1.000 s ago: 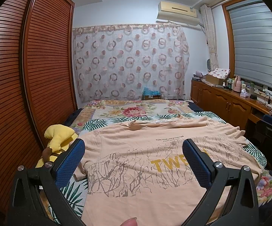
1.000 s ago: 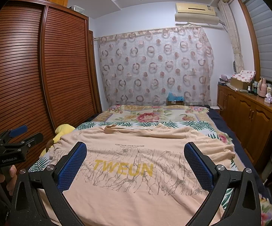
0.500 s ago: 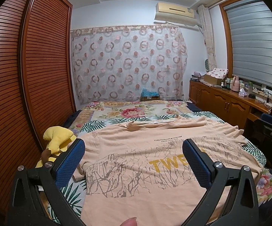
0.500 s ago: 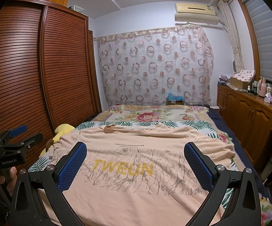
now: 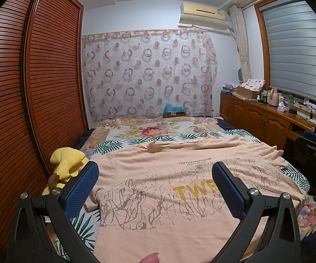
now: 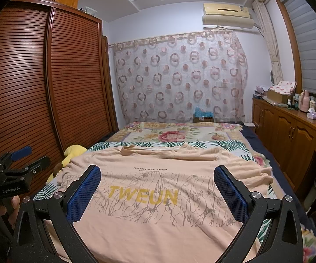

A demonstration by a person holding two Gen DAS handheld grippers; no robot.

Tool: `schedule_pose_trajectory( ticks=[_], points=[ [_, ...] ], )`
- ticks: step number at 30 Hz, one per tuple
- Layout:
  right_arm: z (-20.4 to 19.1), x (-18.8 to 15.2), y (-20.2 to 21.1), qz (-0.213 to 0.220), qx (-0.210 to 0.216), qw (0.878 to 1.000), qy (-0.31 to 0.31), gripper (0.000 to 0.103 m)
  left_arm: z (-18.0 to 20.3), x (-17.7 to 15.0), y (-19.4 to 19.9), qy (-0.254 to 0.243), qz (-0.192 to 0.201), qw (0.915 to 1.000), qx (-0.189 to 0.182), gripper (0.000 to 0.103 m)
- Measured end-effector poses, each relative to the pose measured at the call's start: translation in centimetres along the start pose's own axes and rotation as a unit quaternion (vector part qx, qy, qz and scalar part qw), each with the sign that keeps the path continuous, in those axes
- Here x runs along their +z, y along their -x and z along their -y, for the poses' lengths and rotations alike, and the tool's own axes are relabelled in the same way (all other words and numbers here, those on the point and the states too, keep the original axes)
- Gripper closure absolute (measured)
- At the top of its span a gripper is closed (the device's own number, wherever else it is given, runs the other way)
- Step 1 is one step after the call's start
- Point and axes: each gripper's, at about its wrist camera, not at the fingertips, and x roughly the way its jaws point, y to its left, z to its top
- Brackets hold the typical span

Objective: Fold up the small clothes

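A peach T-shirt [image 5: 158,182] [image 6: 158,188] with yellow "TWEUN" lettering and a brown crack print lies spread flat, front up, on the bed, its hem nearest me and its collar at the far end. My left gripper [image 5: 155,184] hovers open above the shirt's left half, nothing between its blue pads. Over the middle of the shirt my right gripper [image 6: 158,186] also stands open and empty. In the right wrist view the left gripper [image 6: 24,160] shows at the far left, held in a hand. Both sleeves lie out to the sides.
The bed [image 5: 158,129] carries a floral and palm-leaf cover. A yellow plush toy [image 5: 67,160] lies at its left edge beside the slatted wardrobe doors [image 5: 37,87]. A wooden cabinet [image 5: 263,118] with bottles and boxes runs along the right wall. A box [image 5: 174,110] stands beyond the bed.
The left wrist view has shifted slightly; the shirt sits a little further right in it. The right gripper and the shirt itself have not moved.
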Motion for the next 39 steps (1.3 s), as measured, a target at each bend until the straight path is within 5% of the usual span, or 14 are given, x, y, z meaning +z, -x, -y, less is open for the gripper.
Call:
schedule_pose_trajectory(
  ticks=[24, 39],
  points=[
    [0.1, -0.1, -0.5, 0.004, 0.008, 1.0, -0.005, 0.0, 0.1, -0.2, 0.0, -0.005, 0.0, 1.0, 0.004, 0.0],
    [-0.4, -2.0, -6.3, -0.027, 0.027, 0.999, 0.038, 0.0, -5.8, -3.3, -5.3, 0.004, -0.06, 0.9972, 0.046, 0.0]
  ],
)
